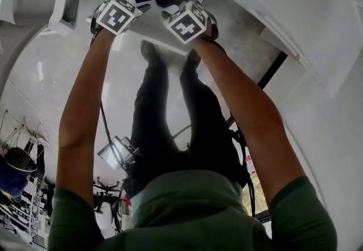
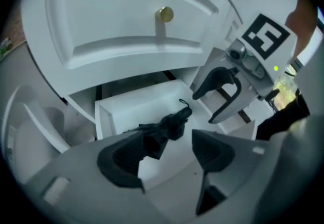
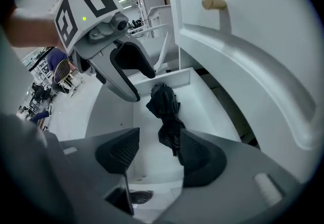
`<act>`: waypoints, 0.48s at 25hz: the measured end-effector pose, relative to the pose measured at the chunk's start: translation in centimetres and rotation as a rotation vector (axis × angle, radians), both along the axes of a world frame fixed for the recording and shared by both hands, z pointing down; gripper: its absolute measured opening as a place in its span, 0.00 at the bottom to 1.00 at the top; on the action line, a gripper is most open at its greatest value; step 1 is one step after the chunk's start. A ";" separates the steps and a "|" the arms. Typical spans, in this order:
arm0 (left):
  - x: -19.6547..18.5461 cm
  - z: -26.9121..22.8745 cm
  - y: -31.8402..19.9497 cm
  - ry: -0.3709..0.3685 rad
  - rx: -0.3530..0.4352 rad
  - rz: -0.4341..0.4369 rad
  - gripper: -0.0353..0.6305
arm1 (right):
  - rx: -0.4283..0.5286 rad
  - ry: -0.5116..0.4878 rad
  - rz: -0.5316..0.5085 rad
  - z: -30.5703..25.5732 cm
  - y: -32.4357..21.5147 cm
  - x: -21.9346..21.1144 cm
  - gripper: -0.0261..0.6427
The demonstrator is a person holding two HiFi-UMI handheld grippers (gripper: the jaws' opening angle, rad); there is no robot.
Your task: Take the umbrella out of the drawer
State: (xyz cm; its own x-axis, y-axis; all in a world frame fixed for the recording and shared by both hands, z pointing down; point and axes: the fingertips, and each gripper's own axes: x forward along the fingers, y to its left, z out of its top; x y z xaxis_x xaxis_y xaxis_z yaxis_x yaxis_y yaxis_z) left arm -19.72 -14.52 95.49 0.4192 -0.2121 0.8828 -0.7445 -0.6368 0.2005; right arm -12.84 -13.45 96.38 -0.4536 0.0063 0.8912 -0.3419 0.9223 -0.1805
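Nearest the head camera were the person's green-sleeved shoulders and two bare forearms [image 1: 85, 102], reaching down to the open drawer [image 2: 136, 91] of a white cabinet.

Left gripper [image 2: 167, 157]: jaws spread wide, nothing pinched. Right gripper [image 3: 159, 152]: jaws likewise spread and empty. Both pointed steeply down into the drawer, close beside each other.

The umbrella [image 3: 164, 104] lay on the white drawer floor, in line with both gaps but not pressed by any pad. Its near end sat just beside one pad in each gripper view; contact could not be confirmed.

Risks noted:
- Pinching cloth alone. The canopy was slack, so a closure on a fold could let the body sag or slide free on the lift.
- Collision between the two grippers, given how near they stood over one short item.
- Snagging on the panelled front [image 2: 126, 20] with its brass knob [image 2: 164, 14], which stood directly above the drawer, if the lift went straight up.

Condition of item: black, compact, folded, the fabric bunched rather than neatly wrapped, with a thin loop [image 2: 185, 101] at the far end.
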 end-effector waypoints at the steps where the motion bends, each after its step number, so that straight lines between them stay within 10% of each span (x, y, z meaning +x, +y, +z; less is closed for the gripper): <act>1: -0.1 0.6 -0.2 -0.003 -0.001 -0.005 0.50 | -0.002 0.009 -0.005 0.9 -0.2 -0.1 0.43; 12: 1.1 6.2 -2.1 -0.086 -0.012 0.072 0.50 | 0.014 0.109 -0.079 8.8 -1.3 -0.1 0.46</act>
State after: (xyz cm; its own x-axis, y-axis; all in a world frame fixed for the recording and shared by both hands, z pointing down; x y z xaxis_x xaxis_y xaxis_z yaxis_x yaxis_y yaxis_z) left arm -18.57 -16.61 101.72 0.3557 -0.1734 0.9184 -0.7114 -0.6875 0.1457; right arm -12.94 -14.79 105.16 -0.3523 0.0251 0.9356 -0.2849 0.9493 -0.1327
